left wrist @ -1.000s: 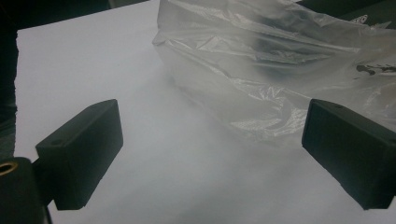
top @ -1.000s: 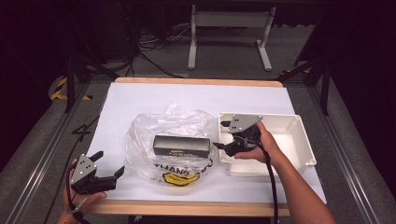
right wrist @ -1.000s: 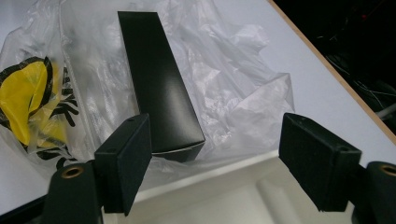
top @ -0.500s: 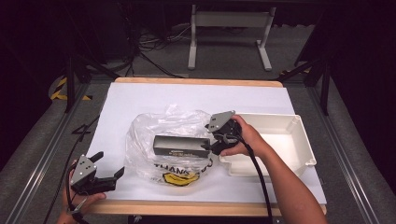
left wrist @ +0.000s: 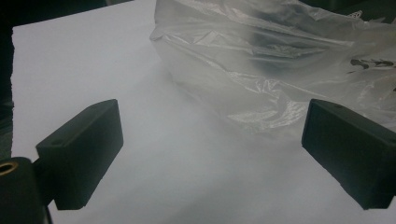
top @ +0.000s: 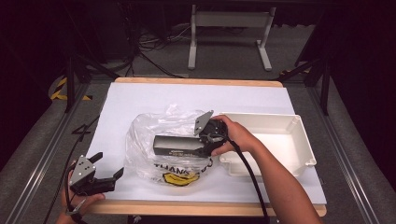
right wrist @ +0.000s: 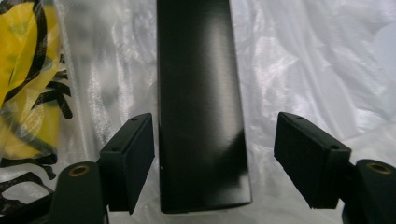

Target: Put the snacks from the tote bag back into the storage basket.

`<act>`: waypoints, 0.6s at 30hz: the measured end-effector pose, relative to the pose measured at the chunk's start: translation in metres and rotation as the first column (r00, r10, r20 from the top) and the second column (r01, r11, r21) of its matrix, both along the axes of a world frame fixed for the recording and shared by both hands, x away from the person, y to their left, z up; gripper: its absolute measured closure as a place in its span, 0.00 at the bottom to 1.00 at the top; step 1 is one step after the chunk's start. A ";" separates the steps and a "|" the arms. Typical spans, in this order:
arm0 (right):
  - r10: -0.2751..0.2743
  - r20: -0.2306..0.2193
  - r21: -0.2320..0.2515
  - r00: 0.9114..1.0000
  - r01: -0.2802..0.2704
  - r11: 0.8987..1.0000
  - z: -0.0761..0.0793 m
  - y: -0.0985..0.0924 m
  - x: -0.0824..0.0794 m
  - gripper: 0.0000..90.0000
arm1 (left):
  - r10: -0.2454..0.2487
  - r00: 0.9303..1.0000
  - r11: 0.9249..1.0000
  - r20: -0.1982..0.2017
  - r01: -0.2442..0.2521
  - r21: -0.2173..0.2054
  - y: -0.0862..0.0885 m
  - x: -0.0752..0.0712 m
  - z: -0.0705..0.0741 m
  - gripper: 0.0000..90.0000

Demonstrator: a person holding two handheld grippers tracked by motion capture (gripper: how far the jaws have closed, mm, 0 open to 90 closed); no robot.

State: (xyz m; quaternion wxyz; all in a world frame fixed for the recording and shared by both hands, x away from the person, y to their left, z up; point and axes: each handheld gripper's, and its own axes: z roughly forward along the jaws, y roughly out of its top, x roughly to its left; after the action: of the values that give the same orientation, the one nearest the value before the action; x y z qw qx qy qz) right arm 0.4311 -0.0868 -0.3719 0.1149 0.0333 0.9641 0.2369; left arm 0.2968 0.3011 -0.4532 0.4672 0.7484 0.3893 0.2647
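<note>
We see white tray [top: 285, 140] at desk's right side, open top up, inside bare. White sheet [top: 154, 100] covers desk [top: 196, 81], wooden edge showing at far side. Behind desk: grey floor [top: 224, 56], metal stand [top: 229, 21], loose cables [top: 144, 49]. Yellow-black tape [top: 58, 88] on floor at left.

A wooden-edged table [top: 196, 81] is covered by a white sheet [top: 154, 100] and is lit brightly from above, while the surrounding room is left in darkness. Grey carpeted floor [top: 224, 51] is seen beyond it, crossed by black cables [top: 144, 49]. A grey metal stand [top: 229, 35] is placed behind, and yellow-black hazard tape [top: 60, 88] is laid at left.
</note>
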 end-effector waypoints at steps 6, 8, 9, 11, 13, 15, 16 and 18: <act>0.011 -0.017 -0.069 1.000 -0.012 0.998 -0.007 0.007 0.003 0.38 | -0.006 1.000 1.000 -0.004 0.006 0.000 -0.002 0.000 0.000 0.07; 0.020 -0.028 -0.081 0.999 -0.022 0.996 -0.009 0.008 0.005 0.40 | -0.011 1.000 1.000 -0.005 0.011 0.000 -0.003 0.000 0.000 0.07; 0.022 -0.037 -0.089 0.999 -0.025 0.996 -0.010 0.008 0.006 0.40 | -0.011 1.000 1.000 -0.006 0.011 0.001 -0.003 0.000 0.000 0.07; 0.019 -0.037 -0.101 0.999 -0.022 0.995 -0.012 0.009 0.008 0.40 | -0.016 1.000 1.000 -0.007 0.016 0.007 -0.004 0.000 0.000 0.07; 0.023 -0.047 -0.115 0.999 -0.028 0.993 -0.014 0.009 0.009 0.40 | -0.016 1.000 1.000 -0.007 0.017 0.010 -0.004 0.000 0.000 0.07; 0.027 -0.050 -0.125 0.998 -0.033 0.992 -0.014 0.010 0.010 0.41 | -0.015 1.000 1.000 -0.007 0.016 0.007 -0.004 0.000 0.000 0.07; 0.039 -0.052 -0.129 0.998 -0.045 0.991 -0.015 0.011 0.009 0.44 | -0.016 1.000 1.000 -0.009 0.016 0.006 -0.004 0.000 0.000 0.07; 0.042 -0.044 -0.140 0.998 -0.048 0.989 -0.015 0.013 0.009 0.44 | -0.017 1.000 1.000 -0.010 0.017 0.008 -0.004 0.000 0.000 0.07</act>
State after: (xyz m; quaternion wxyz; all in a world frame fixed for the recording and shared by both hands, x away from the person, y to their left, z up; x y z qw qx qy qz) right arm 0.4400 -0.0735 -0.3871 0.0918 0.0083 0.9811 0.1701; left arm 0.2969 0.2974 -0.4536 0.4646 0.7549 0.3839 0.2586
